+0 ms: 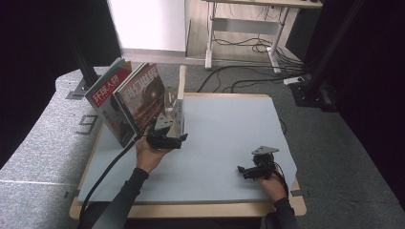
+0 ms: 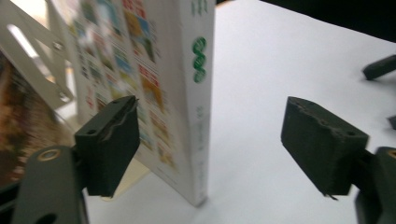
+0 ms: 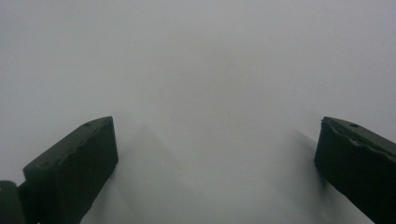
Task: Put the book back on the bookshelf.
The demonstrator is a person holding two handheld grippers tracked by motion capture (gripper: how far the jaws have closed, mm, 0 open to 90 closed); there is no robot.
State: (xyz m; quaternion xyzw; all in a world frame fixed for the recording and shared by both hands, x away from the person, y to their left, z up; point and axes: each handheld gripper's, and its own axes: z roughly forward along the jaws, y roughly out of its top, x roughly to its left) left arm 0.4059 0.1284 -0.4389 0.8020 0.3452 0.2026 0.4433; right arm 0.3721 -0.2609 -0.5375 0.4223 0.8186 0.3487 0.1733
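Two magazines stand tilted at the table's left: a red-covered magazine [image 1: 107, 90] and a dark brown-covered magazine [image 1: 145, 95], leaning by a pale metal bookstand [image 1: 175, 112]. My left gripper [image 1: 179, 140] sits at their lower right corner. In the left gripper view my left gripper [image 2: 212, 112] is open, and a white-spined magazine [image 2: 187, 93] stands upright between the jaws, close to the left pad [image 2: 109, 144] and far from the right pad. The bookstand [image 2: 37, 60] shows behind it. My right gripper [image 1: 242, 171] rests low at the table's near right, open [image 3: 217, 135] over bare tabletop.
The grey tabletop [image 1: 224, 129] stretches between the two grippers. The other gripper's jaw tip [image 2: 380, 67] shows far right in the left gripper view. Beyond the table stand a desk frame [image 1: 210, 43] with floor cables, and black poles [image 1: 83, 67] at both sides.
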